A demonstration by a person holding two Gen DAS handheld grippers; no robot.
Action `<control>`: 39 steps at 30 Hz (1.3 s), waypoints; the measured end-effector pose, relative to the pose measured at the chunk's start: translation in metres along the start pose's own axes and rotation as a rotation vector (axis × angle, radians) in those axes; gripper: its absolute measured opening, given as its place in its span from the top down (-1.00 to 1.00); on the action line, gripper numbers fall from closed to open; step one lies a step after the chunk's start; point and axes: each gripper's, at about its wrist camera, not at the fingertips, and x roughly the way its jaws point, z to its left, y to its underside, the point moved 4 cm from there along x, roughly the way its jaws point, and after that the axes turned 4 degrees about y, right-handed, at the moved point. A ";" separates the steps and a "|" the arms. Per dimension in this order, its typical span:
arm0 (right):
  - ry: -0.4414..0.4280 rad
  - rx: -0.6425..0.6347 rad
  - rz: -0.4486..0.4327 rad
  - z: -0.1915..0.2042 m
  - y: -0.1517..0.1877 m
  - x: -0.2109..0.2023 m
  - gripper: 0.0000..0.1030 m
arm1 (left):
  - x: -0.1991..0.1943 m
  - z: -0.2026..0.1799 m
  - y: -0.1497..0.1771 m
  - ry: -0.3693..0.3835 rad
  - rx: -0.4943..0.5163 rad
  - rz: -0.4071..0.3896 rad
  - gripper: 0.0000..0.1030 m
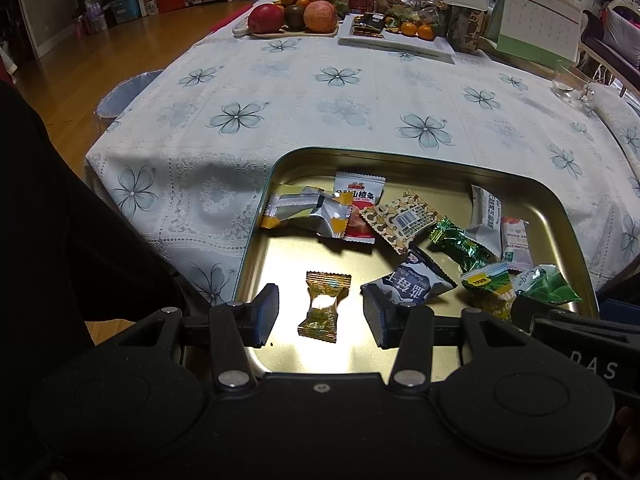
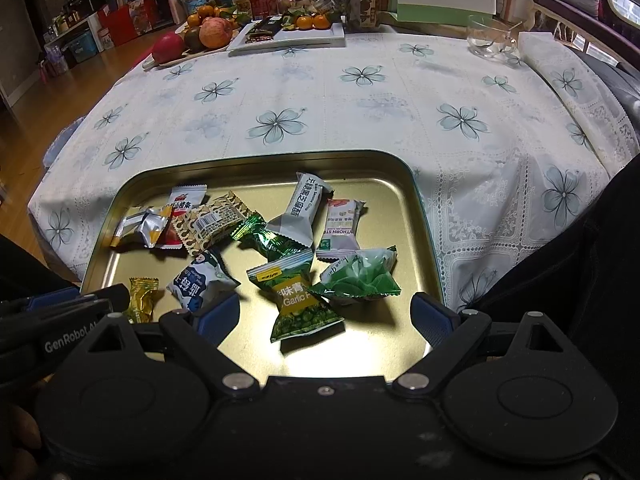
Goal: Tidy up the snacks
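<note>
A gold metal tray (image 1: 256, 240) (image 2: 424, 216) at the table's near edge holds several wrapped snacks. My left gripper (image 1: 320, 316) is open and empty above the tray's near left part; a gold-wrapped candy (image 1: 323, 306) (image 2: 141, 298) lies between its fingers. A blue-white packet (image 1: 412, 286) (image 2: 200, 280) lies by its right finger. My right gripper (image 2: 324, 316) is open and empty over the tray's near right part; a green garlic-pea packet (image 2: 298, 304) (image 1: 490, 286) lies between its fingers, and a light green packet (image 2: 360, 276) lies just beyond.
The table has a white flowered cloth (image 1: 340, 100). At the far end stand a fruit board (image 1: 292, 16), a white plate with snacks and oranges (image 1: 396, 36), jars, a tissue box and a desk calendar (image 1: 536, 20). A glass cup (image 2: 490, 38) stands far right.
</note>
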 end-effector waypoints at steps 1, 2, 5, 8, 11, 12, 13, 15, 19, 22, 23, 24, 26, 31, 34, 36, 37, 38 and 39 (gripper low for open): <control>-0.001 0.000 0.001 0.000 0.000 0.000 -0.88 | 0.000 0.000 0.000 0.001 0.001 0.000 -0.04; -0.002 0.001 0.003 0.000 0.000 0.000 -0.88 | 0.000 0.000 0.000 0.000 0.002 0.000 -0.04; -0.002 0.002 0.004 0.000 0.001 0.000 -0.88 | 0.000 0.000 0.000 -0.002 0.005 -0.001 -0.04; -0.003 0.003 0.004 0.000 0.001 0.000 -0.88 | 0.000 0.000 0.000 -0.001 0.005 -0.001 -0.04; -0.002 0.003 0.003 0.000 0.001 0.000 -0.88 | 0.000 0.000 0.000 -0.003 0.007 0.000 -0.04; -0.003 0.003 0.004 0.000 0.001 0.000 -0.88 | 0.000 -0.001 0.000 -0.003 0.007 0.000 -0.04; -0.003 0.004 0.006 0.000 0.001 0.000 -0.88 | 0.000 -0.001 0.000 -0.003 0.007 -0.001 -0.04; -0.003 0.005 0.006 0.000 0.000 0.000 -0.88 | -0.001 -0.001 0.000 -0.003 0.009 -0.003 -0.04; -0.003 0.005 0.007 0.000 0.000 0.000 -0.88 | -0.001 -0.001 0.000 -0.001 0.011 -0.001 -0.04; -0.002 0.005 0.007 0.000 0.000 0.000 -0.88 | -0.001 -0.001 -0.001 -0.001 0.012 -0.002 -0.04; -0.003 0.005 0.007 0.000 0.000 0.000 -0.88 | -0.001 -0.001 -0.001 -0.002 0.012 -0.001 -0.04; -0.003 0.006 0.007 0.000 0.000 0.000 -0.88 | -0.001 -0.001 0.000 -0.001 0.012 -0.001 -0.04; -0.004 0.006 0.008 0.000 0.001 0.000 -0.88 | -0.001 -0.001 -0.001 0.000 0.013 -0.001 -0.04; -0.006 0.008 0.010 0.001 0.001 0.000 -0.88 | -0.002 -0.001 -0.001 0.001 0.018 -0.002 -0.04; -0.006 0.008 0.012 0.001 0.001 0.001 -0.88 | -0.002 -0.001 -0.001 0.003 0.021 -0.003 -0.04; -0.006 0.008 0.014 0.001 0.001 0.001 -0.88 | -0.002 -0.001 -0.001 0.003 0.020 -0.002 -0.04; -0.007 0.009 0.017 0.001 0.001 0.001 -0.88 | -0.001 -0.001 -0.001 0.005 0.020 0.000 -0.04; -0.008 0.010 0.018 0.001 0.001 0.001 -0.88 | -0.001 -0.001 0.000 0.006 0.020 0.002 -0.04; -0.008 0.011 0.019 0.001 0.001 0.001 -0.88 | -0.001 -0.001 0.000 0.007 0.021 0.004 -0.04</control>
